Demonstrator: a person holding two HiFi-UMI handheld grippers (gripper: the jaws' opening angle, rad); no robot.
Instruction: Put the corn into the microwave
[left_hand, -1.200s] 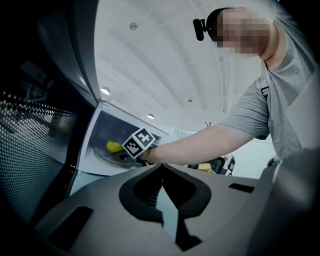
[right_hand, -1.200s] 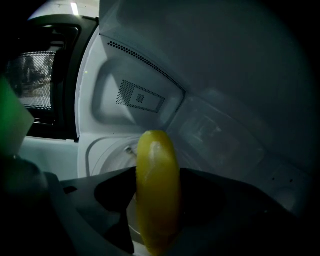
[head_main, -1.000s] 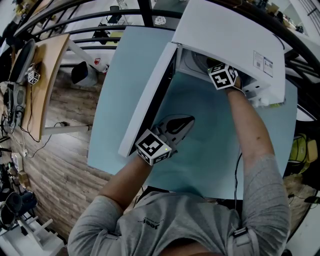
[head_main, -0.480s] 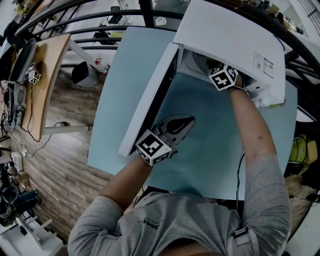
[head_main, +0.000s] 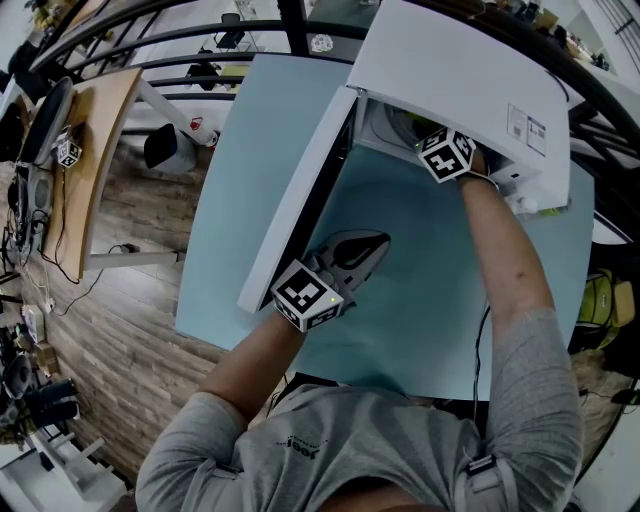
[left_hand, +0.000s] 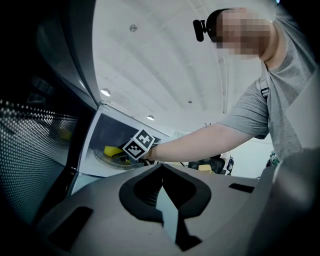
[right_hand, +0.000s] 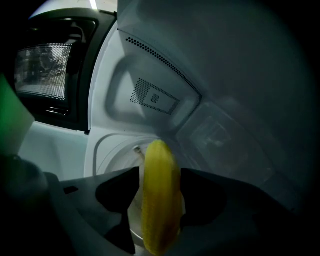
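The white microwave (head_main: 460, 90) stands on the blue table with its door (head_main: 300, 190) swung open to the left. My right gripper (right_hand: 159, 172) reaches into the cavity; only its marker cube (head_main: 445, 153) shows in the head view. The yellow corn (right_hand: 159, 200) lies lengthwise between its jaws, which have just been closing. A gap still shows at the left jaw, so the gripper is open. In the left gripper view the corn (left_hand: 112, 150) rests on the glass turntable (left_hand: 107, 159). My left gripper (head_main: 365, 245) is shut and empty, level beside the door's inner face.
The blue table (head_main: 250, 200) ends at the left, above a wooden floor. A wooden bench (head_main: 95, 150) with clutter stands further left. The open door's mesh window (left_hand: 30, 145) is close on my left gripper's left side. A yellow object (head_main: 600, 300) sits at the right edge.
The right gripper's marker cube has rolled slightly at the microwave's mouth. The left gripper and the door have not moved.
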